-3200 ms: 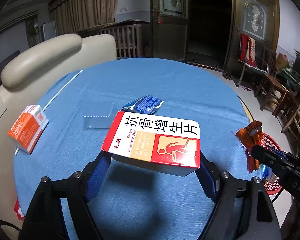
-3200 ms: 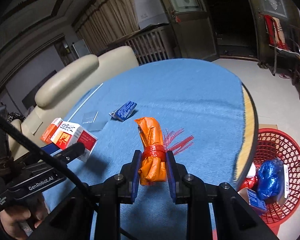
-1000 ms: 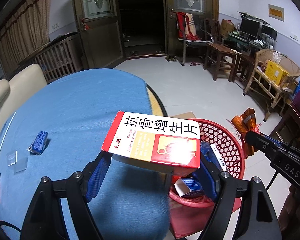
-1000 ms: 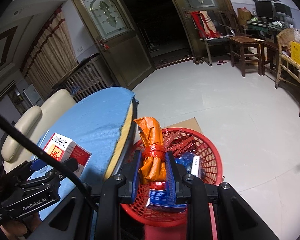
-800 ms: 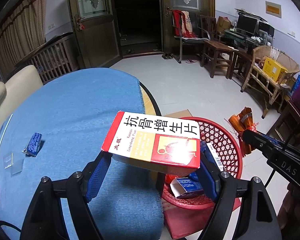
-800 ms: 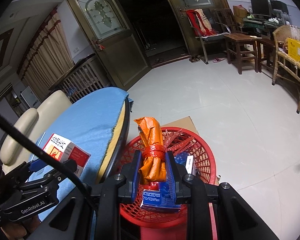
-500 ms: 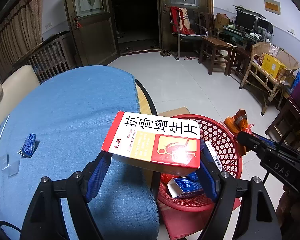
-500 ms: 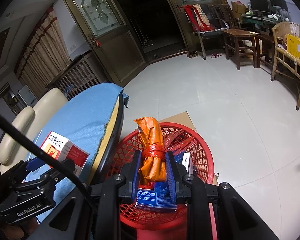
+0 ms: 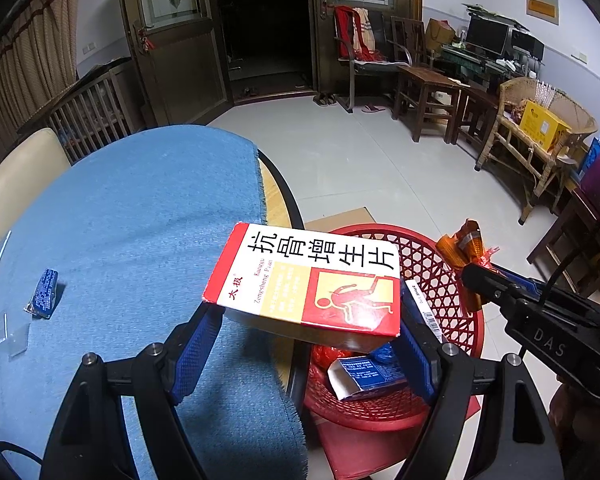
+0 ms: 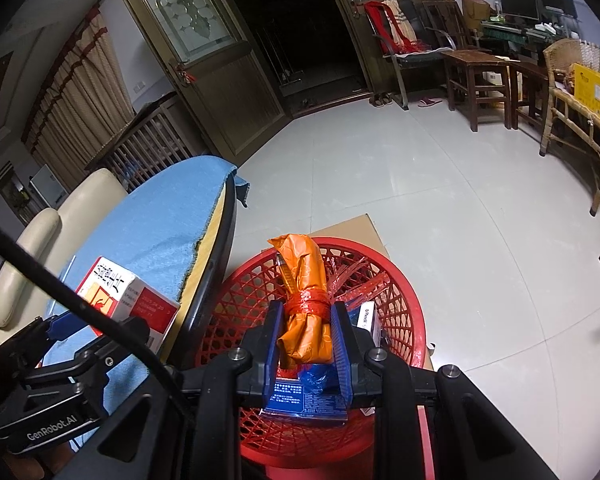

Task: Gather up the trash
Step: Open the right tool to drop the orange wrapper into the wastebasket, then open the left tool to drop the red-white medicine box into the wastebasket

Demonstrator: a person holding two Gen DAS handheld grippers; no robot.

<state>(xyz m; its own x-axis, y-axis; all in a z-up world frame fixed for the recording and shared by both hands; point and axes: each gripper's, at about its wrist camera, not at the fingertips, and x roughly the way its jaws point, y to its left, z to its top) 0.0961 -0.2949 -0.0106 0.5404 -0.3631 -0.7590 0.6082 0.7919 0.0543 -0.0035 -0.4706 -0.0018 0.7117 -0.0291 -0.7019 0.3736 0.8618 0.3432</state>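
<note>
Both grippers now hang over the red basket [image 10: 404, 288]: left gripper [image 9: 308, 344] clamping medicine box [image 9: 312, 284], right gripper [image 10: 306, 340] clamping orange bag [image 10: 304, 300].

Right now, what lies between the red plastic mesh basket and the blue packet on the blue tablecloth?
In the left wrist view, between red mesh basket and blue packet lies bare blue tablecloth; the held red-and-white medicine box hangs above its edge.

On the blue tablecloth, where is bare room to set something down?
The blue tablecloth is bare from the small blue packet across to its frayed edge by the red basket. The basket is crowded with trash.
</note>
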